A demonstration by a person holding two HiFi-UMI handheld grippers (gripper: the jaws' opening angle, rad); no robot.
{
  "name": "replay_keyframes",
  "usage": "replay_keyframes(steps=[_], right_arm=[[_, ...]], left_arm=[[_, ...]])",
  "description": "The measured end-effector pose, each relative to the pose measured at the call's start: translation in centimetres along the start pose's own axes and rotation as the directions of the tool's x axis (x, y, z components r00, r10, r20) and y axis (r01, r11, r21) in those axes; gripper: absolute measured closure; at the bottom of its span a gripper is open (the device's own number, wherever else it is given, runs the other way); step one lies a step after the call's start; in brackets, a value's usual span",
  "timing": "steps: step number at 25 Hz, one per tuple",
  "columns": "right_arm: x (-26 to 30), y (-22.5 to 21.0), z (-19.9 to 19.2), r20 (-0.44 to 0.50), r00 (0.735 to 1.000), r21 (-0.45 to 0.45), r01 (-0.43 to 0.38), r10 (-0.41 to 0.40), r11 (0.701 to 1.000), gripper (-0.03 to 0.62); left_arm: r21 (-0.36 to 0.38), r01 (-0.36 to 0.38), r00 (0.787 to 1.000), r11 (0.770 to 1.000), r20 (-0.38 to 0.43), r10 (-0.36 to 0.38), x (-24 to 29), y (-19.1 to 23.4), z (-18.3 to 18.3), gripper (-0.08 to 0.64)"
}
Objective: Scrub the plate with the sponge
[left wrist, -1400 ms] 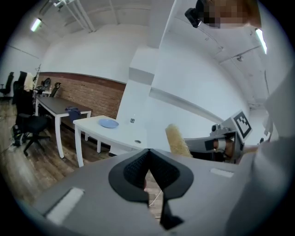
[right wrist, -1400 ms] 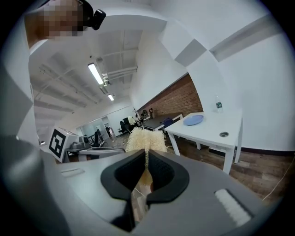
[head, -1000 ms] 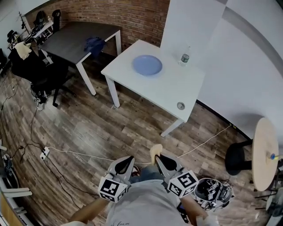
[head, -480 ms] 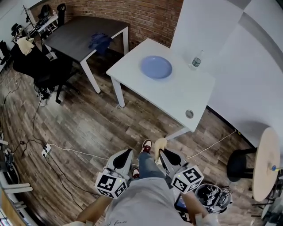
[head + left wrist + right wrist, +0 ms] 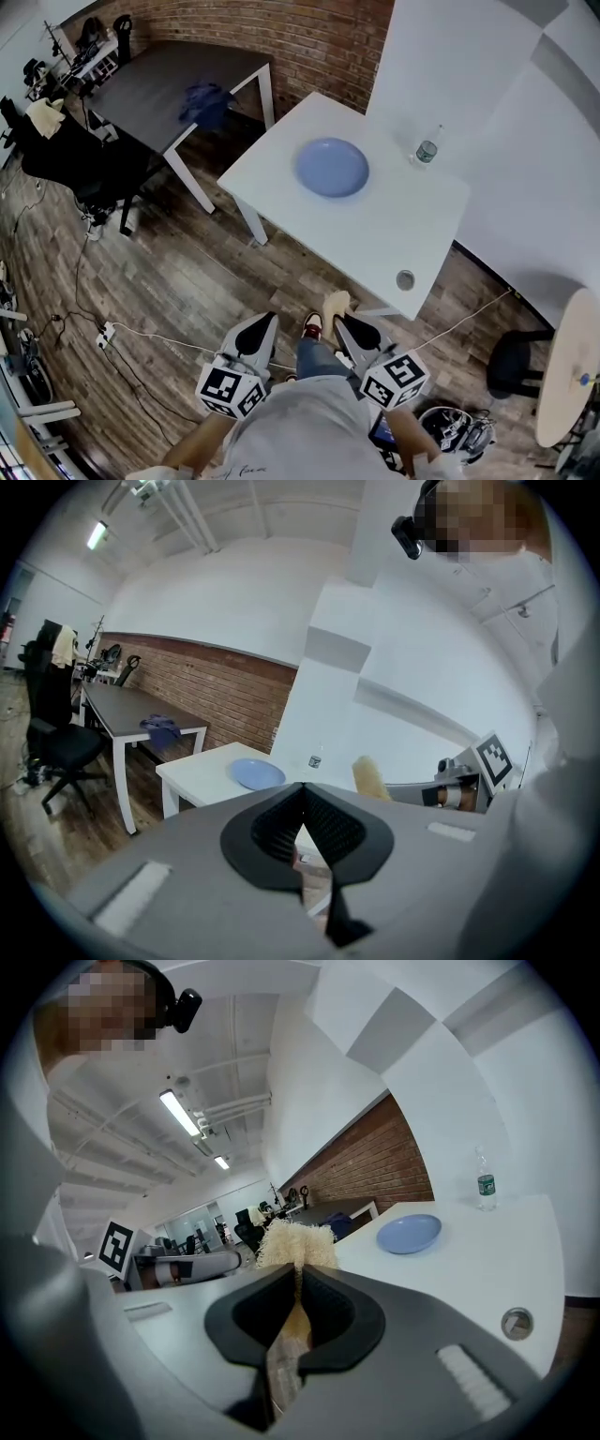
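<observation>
The round pale-blue plate [image 5: 332, 168] is lying flat on the white rectangular tabletop [image 5: 394, 225] in the upper centre of the head view, with nothing touching it. A clear plastic water bottle with a green label [image 5: 427, 150] is standing upright near the tabletop's far edge, to the right of the plate and apart from it. A small round metal fitting [image 5: 405, 279] is sitting in the tabletop near its lower right corner. Both grippers are hanging at the bottom centre of the head view, over the wood-plank floor [image 5: 187, 272], well short of the tabletop. The right gripper [image 5: 297, 1274] is clamping the pale-yellow fibrous sponge [image 5: 295, 1241] between its fingers, and the sponge's frayed end is sticking out beyond the fingertips. The left gripper [image 5: 302, 799] is carrying nothing, and its fingers are pressing together at the tips. In the upper left of the head view, a dark grey desk [image 5: 159, 84] is bearing a crumpled blue cloth [image 5: 203, 103], and a black office chair [image 5: 75, 159] is standing beside it.
</observation>
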State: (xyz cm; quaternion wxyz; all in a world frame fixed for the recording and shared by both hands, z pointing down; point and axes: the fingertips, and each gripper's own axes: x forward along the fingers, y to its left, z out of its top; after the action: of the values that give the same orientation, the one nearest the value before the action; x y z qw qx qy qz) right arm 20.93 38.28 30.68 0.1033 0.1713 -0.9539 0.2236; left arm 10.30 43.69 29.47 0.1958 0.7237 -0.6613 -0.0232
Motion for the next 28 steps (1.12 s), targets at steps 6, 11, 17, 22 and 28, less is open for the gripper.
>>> replay_keyframes(steps=[6, 11, 17, 22, 28], right_arm=[[2.9, -5.5, 2.1, -0.029, 1.0, 0.03, 0.004, -0.003, 1.0, 0.563], [4.9, -9.8, 3.5, -0.029, 1.0, 0.071, -0.002, 0.004, 0.997, 0.563], [6.6, -12.3, 6.3, 0.011, 1.0, 0.06, -0.027, 0.026, 0.998, 0.563], [6.9, -12.0, 7.1, 0.051, 0.997, 0.065, -0.059, 0.056, 0.996, 0.561], [7.3, -13.6, 7.9, 0.076, 0.997, 0.11, -0.028, 0.02, 0.994, 0.561]], left_arm=[[-0.037, -0.003, 1.0, 0.999, -0.026, 0.002, 6.5, 0.9, 1.5, 0.548], [0.001, -0.014, 0.998, 1.0, -0.063, 0.014, 11.1, 1.7, 2.1, 0.548], [0.083, -0.077, 0.997, 0.994, -0.02, 0.078, 13.2, 4.2, 6.2, 0.548], [0.105, -0.1, 0.995, 0.989, -0.012, 0.102, 13.2, 4.7, 8.2, 0.548], [0.108, -0.059, 0.997, 0.992, -0.035, 0.063, 15.8, 4.1, 8.2, 0.548]])
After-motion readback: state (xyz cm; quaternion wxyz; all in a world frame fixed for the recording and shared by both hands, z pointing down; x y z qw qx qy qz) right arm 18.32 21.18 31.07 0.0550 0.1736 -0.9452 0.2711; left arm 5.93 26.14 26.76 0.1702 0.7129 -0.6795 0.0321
